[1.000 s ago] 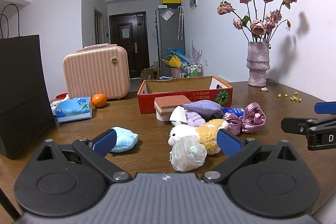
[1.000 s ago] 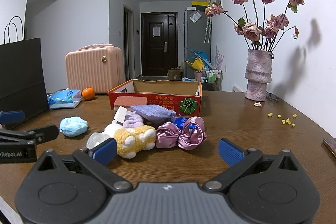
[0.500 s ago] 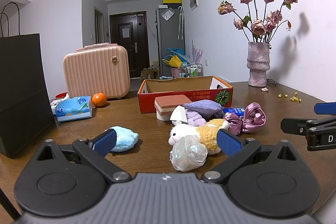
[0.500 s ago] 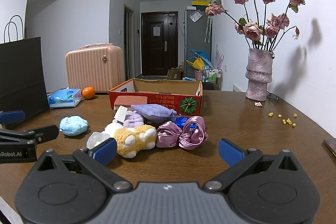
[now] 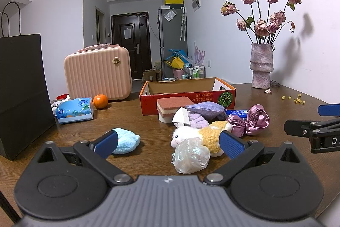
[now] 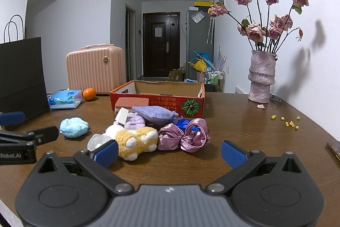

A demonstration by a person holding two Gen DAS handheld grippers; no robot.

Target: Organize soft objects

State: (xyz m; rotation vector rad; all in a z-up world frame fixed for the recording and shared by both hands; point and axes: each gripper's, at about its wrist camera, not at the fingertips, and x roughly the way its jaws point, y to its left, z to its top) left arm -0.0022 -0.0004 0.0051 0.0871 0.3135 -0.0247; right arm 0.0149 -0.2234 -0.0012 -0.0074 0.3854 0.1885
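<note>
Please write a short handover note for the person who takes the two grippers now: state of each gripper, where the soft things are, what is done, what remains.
Left gripper: open, holds nothing, low over the table.
Right gripper: open, holds nothing.
Soft things lie in a pile in front of the cardboard box: plush sheep, plastic bag, pink satin bow, purple pouch, sponge. The blue fluffy pad lies alone to the left of the pile.
Done: nothing visible; what shows of the box's inside looks empty.
Left: probably move each soft thing into the box.
</note>
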